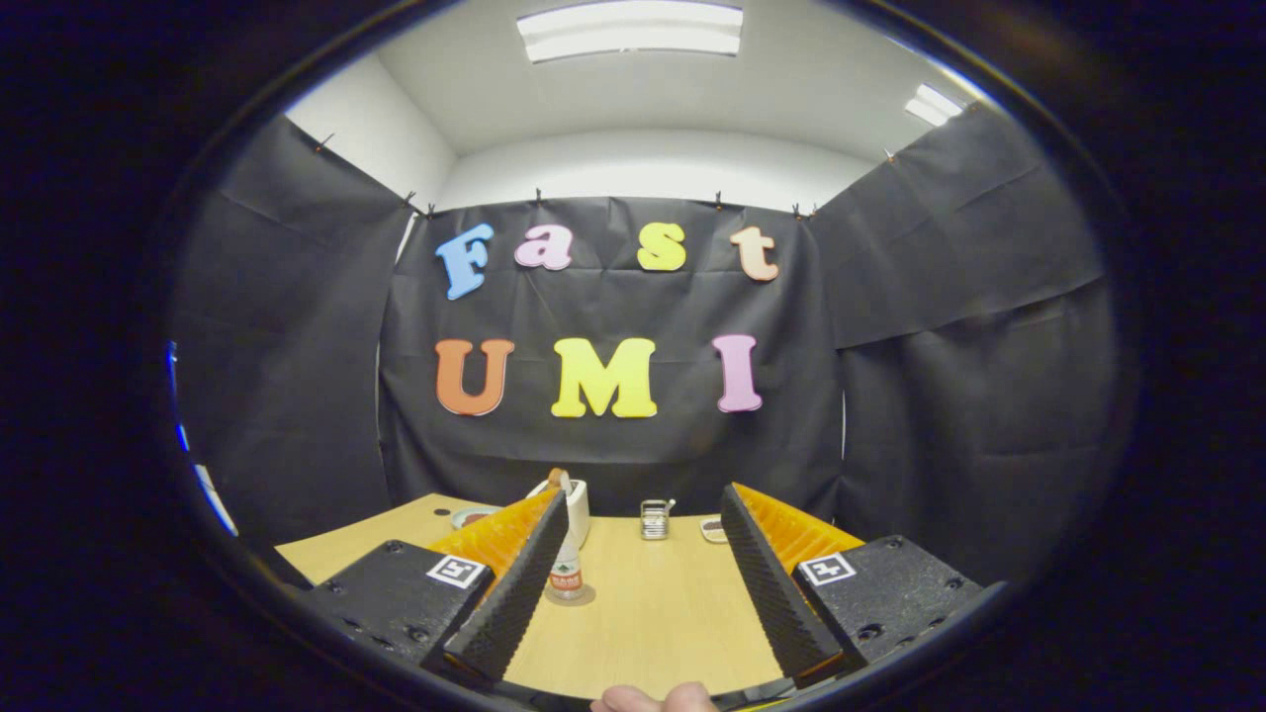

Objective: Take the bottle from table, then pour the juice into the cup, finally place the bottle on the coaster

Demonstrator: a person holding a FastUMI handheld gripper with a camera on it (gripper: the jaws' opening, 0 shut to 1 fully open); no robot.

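Note:
A small clear bottle [566, 579] with a red and green label stands upright on the wooden table [653, 613], just off the inner edge of my left finger, which hides its upper part. A thin round disc [587, 597] shows under its base; I cannot tell if it is the coaster or a shadow. A white cup [578, 506] stands right behind the bottle, beyond the left fingertip. My gripper [643, 499] is open wide above the table, with nothing between its fingers.
A small metal holder [654, 519] stands at the far middle of the table. A little dish [712, 530] lies to its right and a round plate [473, 516] at the far left. A person's fingertips [653, 699] show below the fingers.

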